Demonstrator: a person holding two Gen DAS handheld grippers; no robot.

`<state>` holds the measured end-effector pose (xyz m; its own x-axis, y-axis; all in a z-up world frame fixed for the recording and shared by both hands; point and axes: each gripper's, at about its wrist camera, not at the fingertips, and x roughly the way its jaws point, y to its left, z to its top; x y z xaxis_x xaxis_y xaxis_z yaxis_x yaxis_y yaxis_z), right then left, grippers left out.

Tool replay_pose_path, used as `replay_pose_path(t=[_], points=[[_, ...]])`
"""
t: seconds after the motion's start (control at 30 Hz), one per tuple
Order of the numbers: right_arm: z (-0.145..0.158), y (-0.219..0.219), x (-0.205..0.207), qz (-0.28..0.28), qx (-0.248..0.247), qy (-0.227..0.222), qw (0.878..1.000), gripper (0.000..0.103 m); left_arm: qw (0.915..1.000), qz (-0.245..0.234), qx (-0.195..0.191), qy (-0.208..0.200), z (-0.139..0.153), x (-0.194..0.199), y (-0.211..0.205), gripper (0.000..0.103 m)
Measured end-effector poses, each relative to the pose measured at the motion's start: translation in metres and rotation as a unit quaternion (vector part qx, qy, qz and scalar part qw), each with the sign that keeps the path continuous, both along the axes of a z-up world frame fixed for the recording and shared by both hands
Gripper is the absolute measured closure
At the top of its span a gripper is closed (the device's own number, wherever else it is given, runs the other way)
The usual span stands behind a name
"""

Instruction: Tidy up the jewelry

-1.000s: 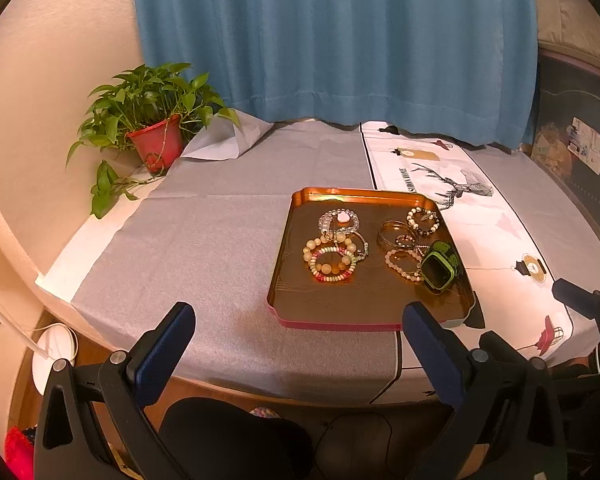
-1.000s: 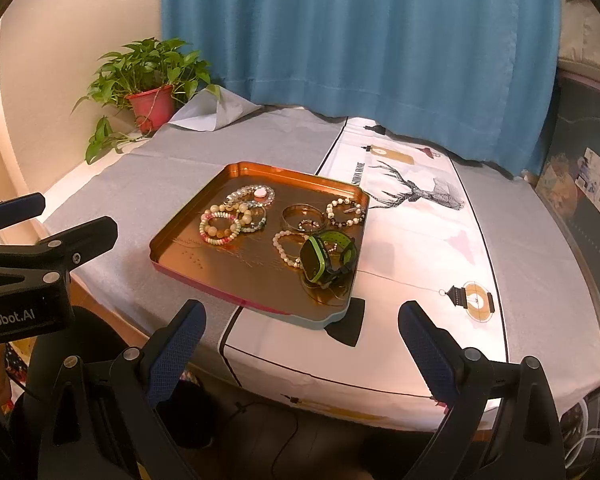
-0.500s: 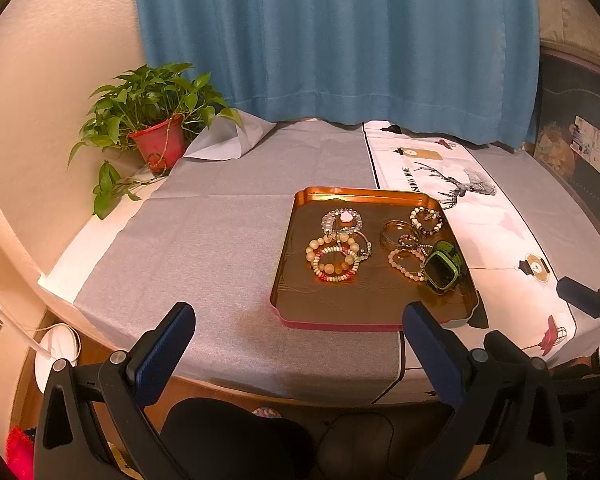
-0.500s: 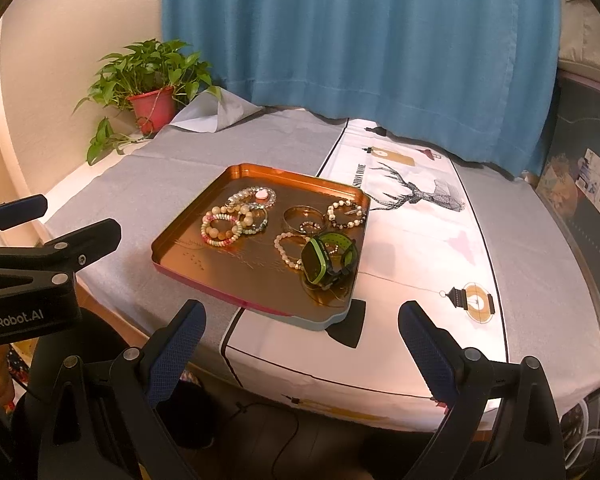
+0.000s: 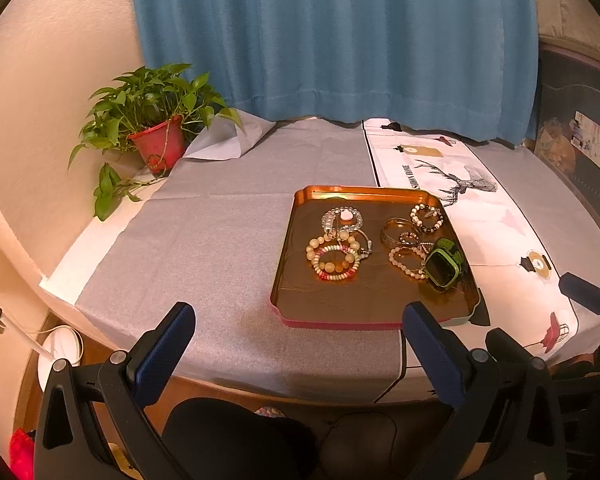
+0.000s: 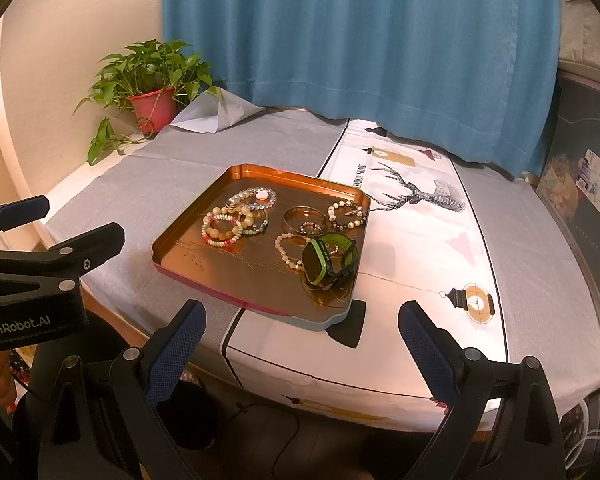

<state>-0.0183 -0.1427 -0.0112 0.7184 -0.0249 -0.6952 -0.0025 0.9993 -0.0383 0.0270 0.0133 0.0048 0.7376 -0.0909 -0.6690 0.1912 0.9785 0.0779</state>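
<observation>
A copper tray (image 5: pixel 300 312) (image 6: pixel 188 264) sits on the table near its front edge. In it lie several beaded bracelets (image 5: pixel 334 258) (image 6: pixel 224 228), a gold bangle (image 5: pixel 396 228) (image 6: pixel 300 216) and a green-and-black watch (image 5: pixel 442 266) (image 6: pixel 328 258). My left gripper (image 5: pixel 300 316) is open and empty, held off the table's front edge before the tray. My right gripper (image 6: pixel 302 316) is open and empty, off the front edge near the tray's right corner. The left gripper also shows in the right wrist view (image 6: pixel 52 236).
A potted plant in a red pot (image 5: pixel 158 146) (image 6: pixel 154 108) stands at the back left. A blue curtain (image 5: pixel 332 36) hangs behind the table. A white runner with a deer print (image 5: pixel 460 188) (image 6: pixel 416 200) covers the right side; grey cloth (image 5: pixel 204 240) covers the left.
Both grippers have barely moved; the view has shifted very slightly. The jaws stay open and the jewelry has not moved.
</observation>
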Motion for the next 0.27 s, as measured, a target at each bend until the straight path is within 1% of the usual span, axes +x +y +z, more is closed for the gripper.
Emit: replay_pose_path(t=[0.27], points=[[0.0017,0.0017,-0.0002,0.0,0.0,0.0,1.0,0.006,1.0,0.004,0.006,-0.003,0.0001,-0.0006,0.0017,0.0]])
